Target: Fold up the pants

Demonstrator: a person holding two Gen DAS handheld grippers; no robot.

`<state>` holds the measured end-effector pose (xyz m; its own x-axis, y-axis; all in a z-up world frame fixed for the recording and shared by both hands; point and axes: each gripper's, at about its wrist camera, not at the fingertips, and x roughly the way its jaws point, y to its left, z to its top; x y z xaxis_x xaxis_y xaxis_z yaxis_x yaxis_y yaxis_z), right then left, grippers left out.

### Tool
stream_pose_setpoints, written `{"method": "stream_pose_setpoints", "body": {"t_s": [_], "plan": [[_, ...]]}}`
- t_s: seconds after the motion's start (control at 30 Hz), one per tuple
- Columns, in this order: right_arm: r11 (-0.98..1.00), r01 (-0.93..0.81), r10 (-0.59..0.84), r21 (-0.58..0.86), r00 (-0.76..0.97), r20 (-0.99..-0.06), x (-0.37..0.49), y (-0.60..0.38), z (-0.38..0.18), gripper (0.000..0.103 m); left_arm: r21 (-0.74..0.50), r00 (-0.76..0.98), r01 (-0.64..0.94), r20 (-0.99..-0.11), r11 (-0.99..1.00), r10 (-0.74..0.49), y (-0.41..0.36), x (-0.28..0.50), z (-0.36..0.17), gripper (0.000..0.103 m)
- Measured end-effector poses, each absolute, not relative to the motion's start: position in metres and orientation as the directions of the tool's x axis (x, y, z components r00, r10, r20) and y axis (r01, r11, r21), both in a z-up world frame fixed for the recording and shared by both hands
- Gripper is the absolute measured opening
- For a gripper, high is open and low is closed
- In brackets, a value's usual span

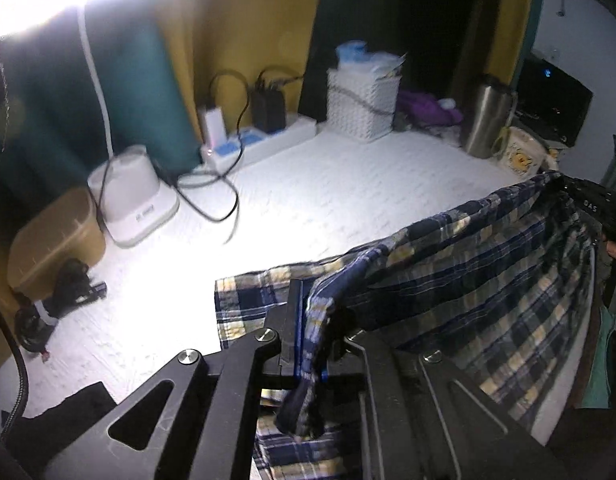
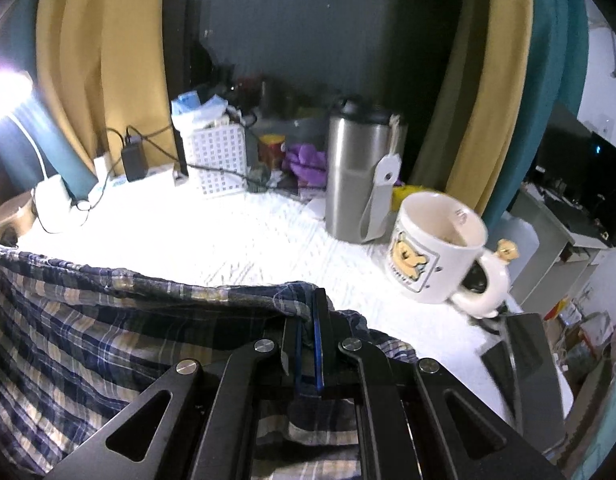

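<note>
The pants (image 1: 488,280) are blue, cream and yellow plaid. They hang stretched between both grippers above the white table (image 1: 308,200). My left gripper (image 1: 314,320) is shut on one corner of the top edge. The cloth bunches between its jaws and hangs below. My right gripper (image 2: 308,316) is shut on the other corner of the plaid pants (image 2: 108,340). It also shows in the left wrist view (image 1: 588,204), holding the far end of the edge. The lower part of the pants drapes over the table's near edge.
On the table stand a bright lamp's white base (image 1: 136,208), a power strip with chargers and cables (image 1: 260,136), a white basket (image 2: 220,156), a steel flask (image 2: 360,184) and a bear mug (image 2: 436,248). A tan box (image 1: 56,236) sits at the left. Curtains hang behind.
</note>
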<state>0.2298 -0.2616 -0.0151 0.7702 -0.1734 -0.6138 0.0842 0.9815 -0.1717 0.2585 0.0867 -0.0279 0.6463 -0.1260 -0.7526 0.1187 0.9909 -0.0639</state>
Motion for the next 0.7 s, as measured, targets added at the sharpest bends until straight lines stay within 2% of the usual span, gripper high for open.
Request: {"method": "stream_pose_setpoints", "body": {"t_s": [0.37,0.53,0.7], "plan": [[0.978,0.089,-0.196,-0.188,0.700,-0.687,0.266,-0.259,-0.044,0.004,-0.076,0.581,0.008,-0.811,0.997,-0.067,0.123,0.288,-0.068,0.019],[0.974,0.113,-0.220,-0.196,0.671,-0.708,0.275,-0.263,-0.052,0.004,-0.063,0.567,-0.068,-0.823,0.996,-0.013,0.143,0.297,-0.078,0.019],[0.969,0.101,-0.236,-0.227,0.656,-0.717,0.279,-0.259,-0.054,0.005,-0.078,0.570,-0.073,-0.821,0.994,-0.023,0.153,0.297,-0.075,0.019]]}}
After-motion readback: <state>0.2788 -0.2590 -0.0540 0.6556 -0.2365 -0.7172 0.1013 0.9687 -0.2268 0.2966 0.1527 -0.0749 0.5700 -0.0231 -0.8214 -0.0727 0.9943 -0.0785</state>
